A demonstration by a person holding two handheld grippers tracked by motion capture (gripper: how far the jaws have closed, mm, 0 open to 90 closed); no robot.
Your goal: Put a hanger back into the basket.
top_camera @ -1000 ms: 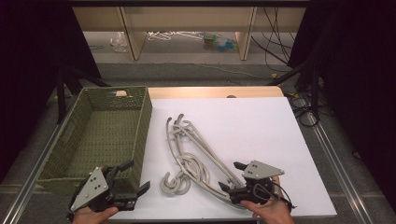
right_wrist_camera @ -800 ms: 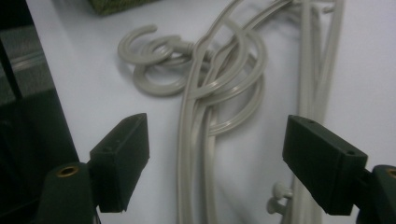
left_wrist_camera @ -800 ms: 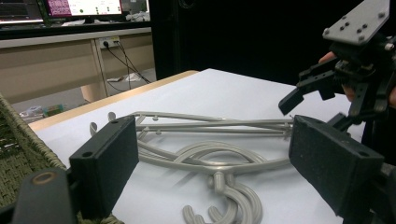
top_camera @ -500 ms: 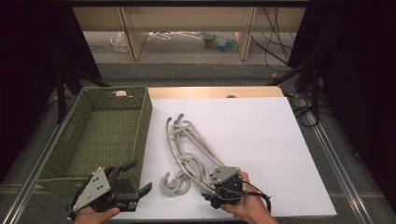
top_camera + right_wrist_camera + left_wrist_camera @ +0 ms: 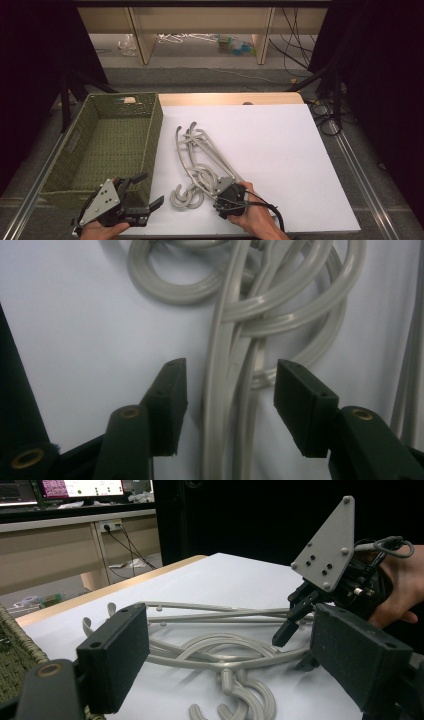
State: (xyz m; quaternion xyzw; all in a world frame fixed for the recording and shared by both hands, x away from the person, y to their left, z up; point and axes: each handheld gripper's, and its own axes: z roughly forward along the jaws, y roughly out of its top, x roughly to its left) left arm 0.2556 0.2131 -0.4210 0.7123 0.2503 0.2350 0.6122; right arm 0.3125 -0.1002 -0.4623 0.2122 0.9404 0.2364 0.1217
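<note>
A tangle of grey plastic hangers [image 5: 200,150] lies on the white board [image 5: 280,150], hooks toward the near edge. My right gripper [image 5: 220,192] points down over the pile's near end. In the right gripper view, two hanger arms [image 5: 220,365] run between the right gripper's [image 5: 230,390] jaws. The jaws have just been closing, and a gap remains on each side, so it is open. My left gripper [image 5: 149,190] hovers open at the near left, beside the basket's corner. The left gripper view looks past the left gripper [image 5: 235,640] at the hangers [image 5: 215,650] and the right gripper [image 5: 295,647].
A green woven basket [image 5: 150,135] stands left of the board; I see nothing inside it. Its rim [image 5: 10,650] edges the left gripper view. Behind the table are shelves, cables and floor clutter. The right half of the white board is bare.
The right hand has moved left and down from the board's near right onto the near end of the hangers, and its jaws have narrowed around two arms. The left gripper has stayed put.
</note>
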